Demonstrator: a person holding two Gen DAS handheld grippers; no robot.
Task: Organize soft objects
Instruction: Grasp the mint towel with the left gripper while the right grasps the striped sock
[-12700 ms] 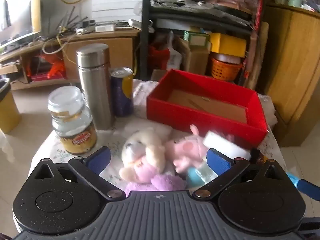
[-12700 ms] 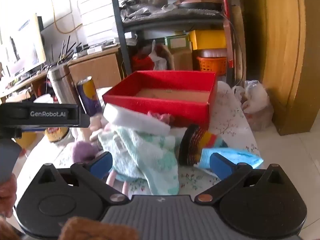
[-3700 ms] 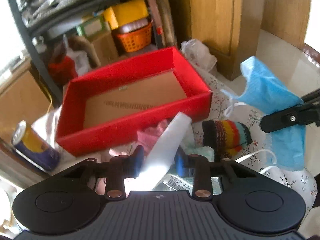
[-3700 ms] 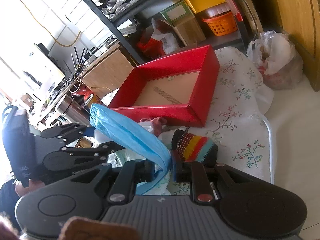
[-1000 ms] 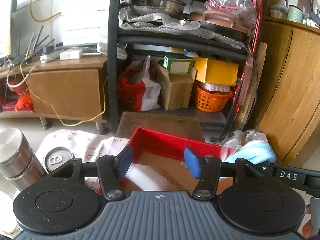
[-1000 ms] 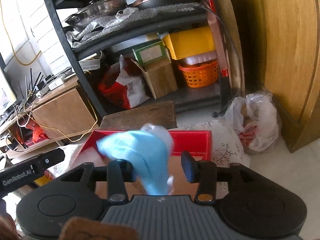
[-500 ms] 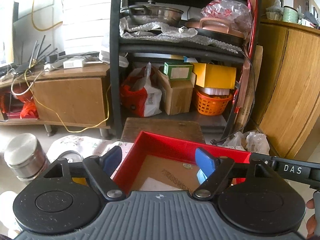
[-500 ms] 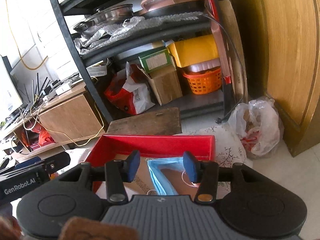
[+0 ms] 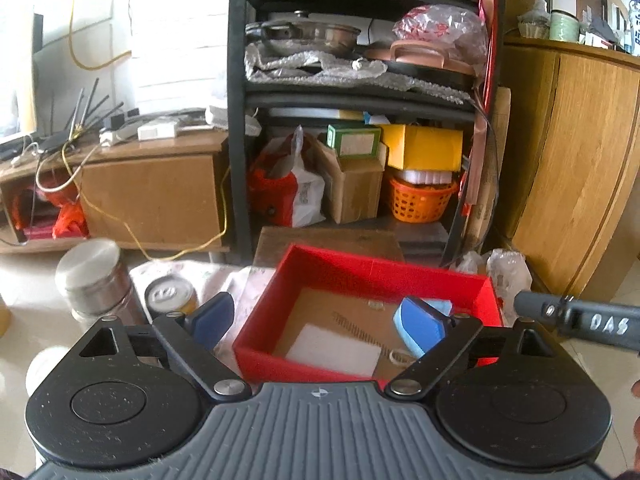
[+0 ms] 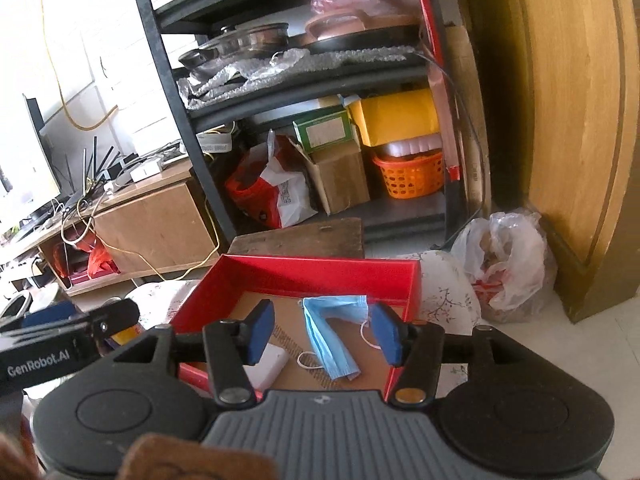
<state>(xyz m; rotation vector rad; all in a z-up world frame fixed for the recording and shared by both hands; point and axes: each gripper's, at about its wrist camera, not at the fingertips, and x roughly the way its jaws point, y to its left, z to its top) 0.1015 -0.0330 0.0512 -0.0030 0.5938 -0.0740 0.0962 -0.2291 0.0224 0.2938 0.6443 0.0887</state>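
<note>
A red box (image 9: 360,270) with a cardboard floor stands on the flowered tablecloth. A white sponge (image 9: 334,350) lies in its near left part; it also shows in the right wrist view (image 10: 266,364). A blue face mask (image 10: 330,334) lies in the box's right part, and a corner of it shows in the left wrist view (image 9: 440,305). My left gripper (image 9: 320,326) is open and empty above the box's near edge. My right gripper (image 10: 324,336) is open and empty above the box (image 10: 320,270), over the mask.
A steel flask (image 9: 94,276) and a drink can (image 9: 170,294) stand left of the box. Behind the table are a black shelf rack (image 9: 360,96), a wooden cabinet (image 9: 572,176) at right and a plastic bag (image 10: 504,256) on the floor.
Both grippers have opened wider and pulled back a little above the box. The sponge and the mask lie loose in the box.
</note>
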